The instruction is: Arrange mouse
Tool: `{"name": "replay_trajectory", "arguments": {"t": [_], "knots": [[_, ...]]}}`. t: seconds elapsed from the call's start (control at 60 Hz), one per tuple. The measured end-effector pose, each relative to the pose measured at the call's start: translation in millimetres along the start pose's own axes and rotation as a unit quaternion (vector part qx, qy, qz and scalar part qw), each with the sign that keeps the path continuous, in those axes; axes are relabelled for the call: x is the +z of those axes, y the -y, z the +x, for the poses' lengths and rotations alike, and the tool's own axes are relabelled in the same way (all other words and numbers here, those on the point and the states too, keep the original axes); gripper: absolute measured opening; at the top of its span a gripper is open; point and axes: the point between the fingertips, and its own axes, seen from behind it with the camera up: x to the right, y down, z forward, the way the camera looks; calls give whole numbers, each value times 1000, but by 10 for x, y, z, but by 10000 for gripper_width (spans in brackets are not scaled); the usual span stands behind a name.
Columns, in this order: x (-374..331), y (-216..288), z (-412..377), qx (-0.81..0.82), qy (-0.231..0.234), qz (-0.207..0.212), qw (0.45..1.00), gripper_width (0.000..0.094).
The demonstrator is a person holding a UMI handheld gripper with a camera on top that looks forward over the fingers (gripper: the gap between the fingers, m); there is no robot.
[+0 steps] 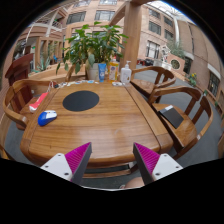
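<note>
A blue and white mouse (pixel 47 118) lies on the left side of the wooden table (pixel 115 125), near its edge. A round black mouse pad (pixel 81 100) lies further in, to the right of the mouse and beyond it. My gripper (pixel 112 160) is open and empty, with its magenta pads (pixel 76 157) wide apart. It hovers over the table's near edge, well short of the mouse and to its right.
A red flat object (pixel 38 100) lies at the left edge beyond the mouse. A potted plant (pixel 93 48) and several bottles (pixel 114 72) stand at the far end. Wooden chairs (pixel 178 115) flank the table on both sides.
</note>
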Motion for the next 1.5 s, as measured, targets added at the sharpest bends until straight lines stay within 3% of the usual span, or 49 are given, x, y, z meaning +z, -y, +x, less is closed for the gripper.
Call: {"name": "replay_trajectory", "arguments": {"t": [0.267,0.417,0.583,0.95,1.05,1.183,1.333,1.5], "knots": [[230,-153,-1853,-34,148,-16,988,855],[426,-15,-2619,-37,193,-10,980,854],[757,157,-3093,-31,206,-14,978,852],[1402,723,-3495,-15,181,-3,983,844],[1522,761,-3503,-42,157,5,987,760],[1584,789,-3504,-53,138,11,989,496],[1602,820,-3502,-61,138,17,988,395],[1464,999,-3613,-65,184,30,980,361]]}}
